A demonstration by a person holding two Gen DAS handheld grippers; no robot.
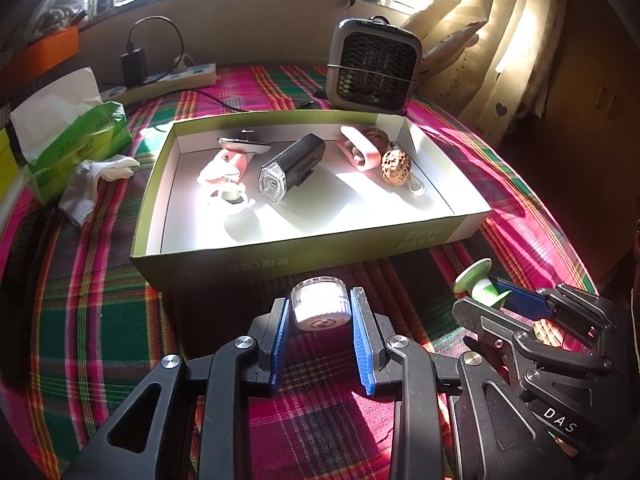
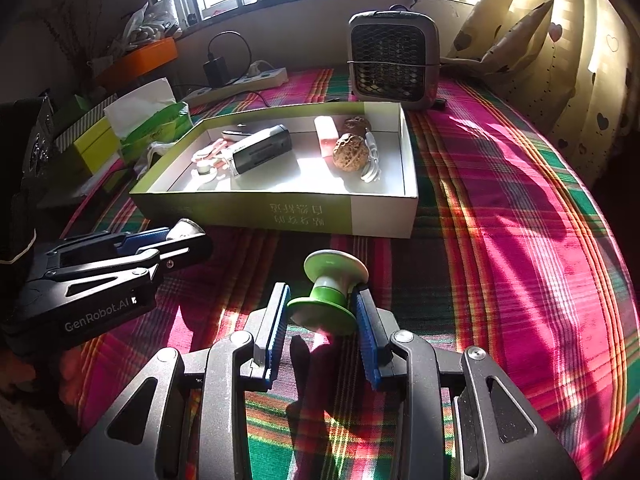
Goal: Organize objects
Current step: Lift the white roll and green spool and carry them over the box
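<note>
Left hand-held gripper (image 1: 320, 314): blue pads pinch a small clear round jar (image 1: 320, 306) with a white cap, one pad on each side. It is held above the plaid cloth (image 1: 100, 320), just in front of the near wall of the open box (image 1: 312, 256).

Right hand-held gripper (image 2: 322, 308): pads closed on a green and white spool-shaped piece (image 2: 330, 292), gripped at its lower green flange; the paler upper disc tilts toward the box. It too sits over the cloth, short of the box front. The two grippers are side by side, near each other but not touching.

Box: shallow, green outside, white inside, resting flat on the cloth with printed characters on its front wall. Contents, left to right as seen from the left wrist:
- pink and white clips (image 1: 222, 168) with a small white round piece (image 1: 230, 196) just in front
- black bike light (image 1: 290, 168) with a clear lens, lying diagonally
- pink clip (image 1: 360, 150)
- two walnuts, one (image 1: 395, 167) nearer, one (image 1: 376, 138) behind the pink clip
- white cord (image 1: 416, 186) by the right wall

Behind the box: a small grey heater (image 1: 376, 64), upright. To the left: green tissue pack (image 1: 76, 144), crumpled tissue (image 1: 100, 178), power strip (image 1: 176, 76) with a black charger plugged in. Strong sunlight falls across the box floor.
</note>
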